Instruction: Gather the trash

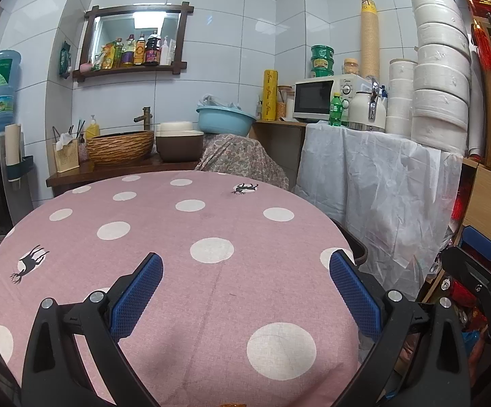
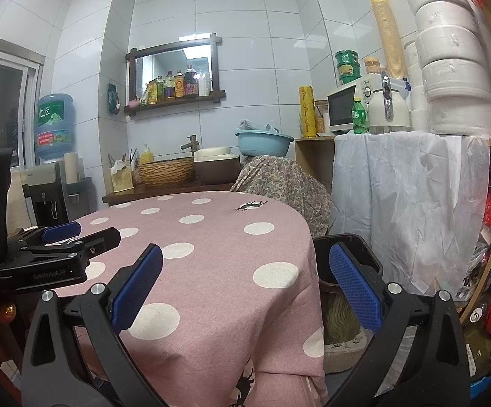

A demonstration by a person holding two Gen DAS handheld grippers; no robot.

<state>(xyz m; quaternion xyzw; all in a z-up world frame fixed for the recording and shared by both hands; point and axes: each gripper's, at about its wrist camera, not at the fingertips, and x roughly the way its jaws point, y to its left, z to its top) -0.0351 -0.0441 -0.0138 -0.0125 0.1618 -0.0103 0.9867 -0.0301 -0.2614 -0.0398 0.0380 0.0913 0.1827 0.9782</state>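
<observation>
I'm looking into a small white-tiled kitchen corner, with a round table under a pink polka-dot cloth (image 1: 164,271) filling the foreground. My left gripper (image 1: 245,291) hangs over the cloth with its blue pads spread wide, nothing between them and nothing touched. My right gripper (image 2: 245,288) sits off the table's right edge, spread just as wide and also empty; between its fingers I see the hanging cloth and, just beside the table on the floor, a dark bin (image 2: 347,254) with something pale and crumpled inside that I cannot make out. I see no loose trash on the cloth. Behind the table are a woven basin (image 1: 120,147) on a dark counter and a blue plastic tub (image 1: 225,120), and to the right a microwave (image 1: 327,96) above a white draped sheet (image 1: 381,183).
</observation>
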